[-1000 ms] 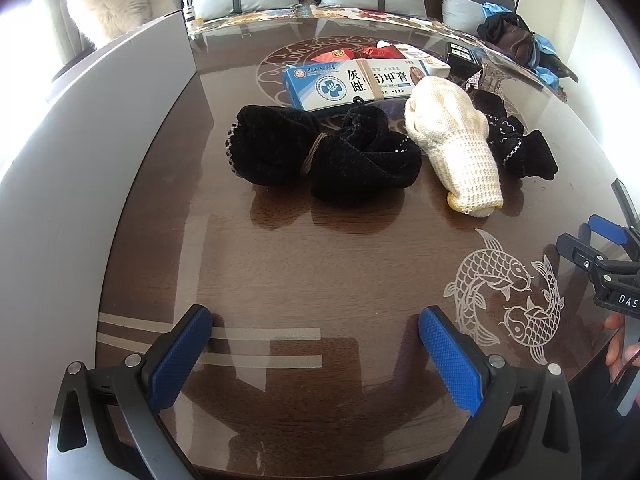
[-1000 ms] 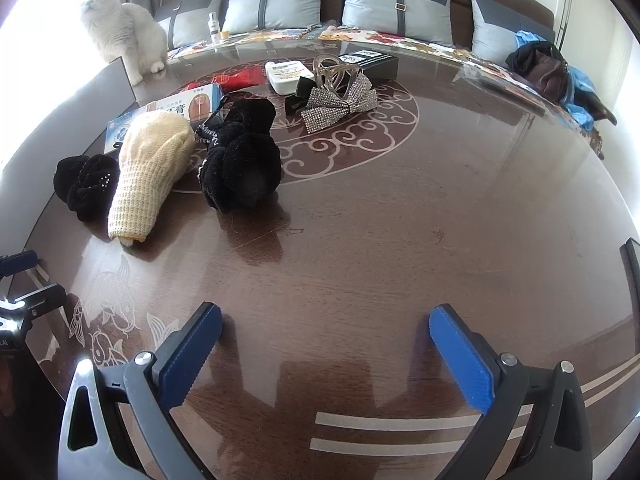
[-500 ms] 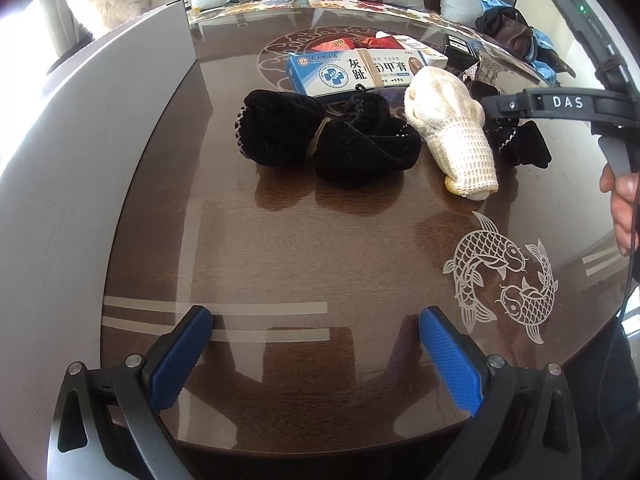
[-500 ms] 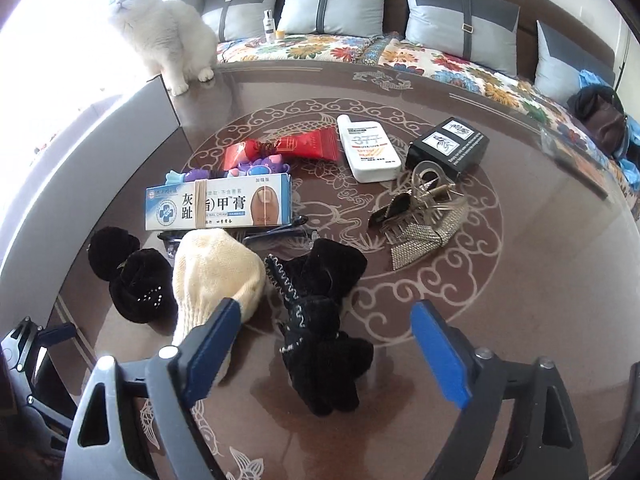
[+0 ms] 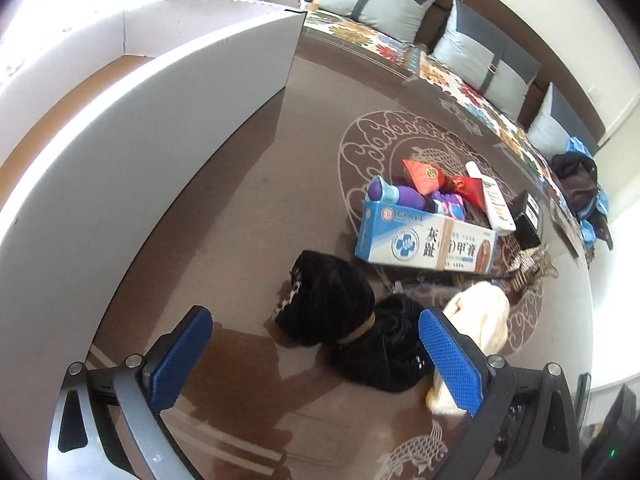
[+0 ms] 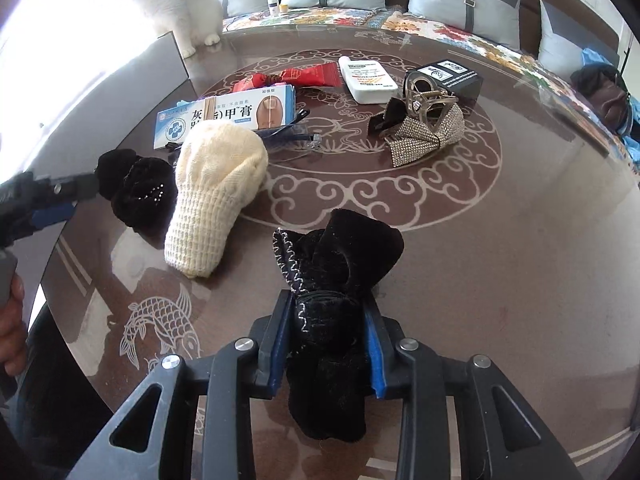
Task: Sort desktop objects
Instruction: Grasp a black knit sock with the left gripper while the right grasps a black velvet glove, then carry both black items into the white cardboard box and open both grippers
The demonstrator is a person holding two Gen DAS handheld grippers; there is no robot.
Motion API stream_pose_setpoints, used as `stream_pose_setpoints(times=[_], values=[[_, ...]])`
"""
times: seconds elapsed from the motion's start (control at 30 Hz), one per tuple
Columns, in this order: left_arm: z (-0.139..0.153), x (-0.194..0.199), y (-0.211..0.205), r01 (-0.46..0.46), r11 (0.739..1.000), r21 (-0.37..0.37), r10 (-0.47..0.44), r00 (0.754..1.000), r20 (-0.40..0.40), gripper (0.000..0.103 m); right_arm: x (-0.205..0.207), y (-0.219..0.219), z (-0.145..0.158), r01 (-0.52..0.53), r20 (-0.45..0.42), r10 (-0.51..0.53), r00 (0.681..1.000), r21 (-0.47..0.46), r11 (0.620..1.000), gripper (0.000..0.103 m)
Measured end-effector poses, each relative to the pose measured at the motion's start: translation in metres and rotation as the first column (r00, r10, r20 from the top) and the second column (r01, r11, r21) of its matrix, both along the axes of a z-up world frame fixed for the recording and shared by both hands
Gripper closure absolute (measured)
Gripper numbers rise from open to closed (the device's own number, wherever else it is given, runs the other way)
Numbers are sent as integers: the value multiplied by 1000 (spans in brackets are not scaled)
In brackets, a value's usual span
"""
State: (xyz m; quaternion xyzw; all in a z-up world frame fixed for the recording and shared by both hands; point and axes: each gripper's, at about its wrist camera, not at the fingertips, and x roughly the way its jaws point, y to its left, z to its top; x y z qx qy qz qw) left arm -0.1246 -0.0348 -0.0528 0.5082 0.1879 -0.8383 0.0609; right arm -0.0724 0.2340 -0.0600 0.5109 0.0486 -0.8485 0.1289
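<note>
Beside the cream knit mitten [image 6: 216, 184], the right gripper [image 6: 328, 344] is closing on a black glove [image 6: 332, 312], pads pressing it, while the left gripper [image 5: 316, 356] hangs open.

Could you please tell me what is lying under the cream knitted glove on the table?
A pair of clear-framed glasses pokes out from beneath the cream knitted glove, beside the blue medicine box. Anything else under the glove is covered.
</note>
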Motion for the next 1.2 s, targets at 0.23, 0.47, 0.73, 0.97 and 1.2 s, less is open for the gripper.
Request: stream_pose_setpoints(times=[0.23, 0.47, 0.73, 0.97, 1.2], values=[[-18, 3, 18, 179, 978, -104, -181, 983, -13, 65, 19, 7, 11, -11, -28, 11, 1000, 7, 1000, 70], [21, 63, 1, 310, 946, -91, -319, 941, -116, 73, 45, 23, 20, 33, -24, -34, 999, -41, 999, 70], [127, 103, -84, 214, 977, -4, -206, 932, -299, 73, 32, -66, 93, -153, -140, 136, 981, -116, 981, 70], [140, 89, -208, 61, 992, -107, -83, 973, -216, 73, 6, -223, 174, -440, -238, 388, 891, -237, 866, 70], [83, 65, -262, 8, 984, -179, -7, 1000, 4, 60, -21, -369, 151, -578, -139, 562, 816, -174, 797, 67]])
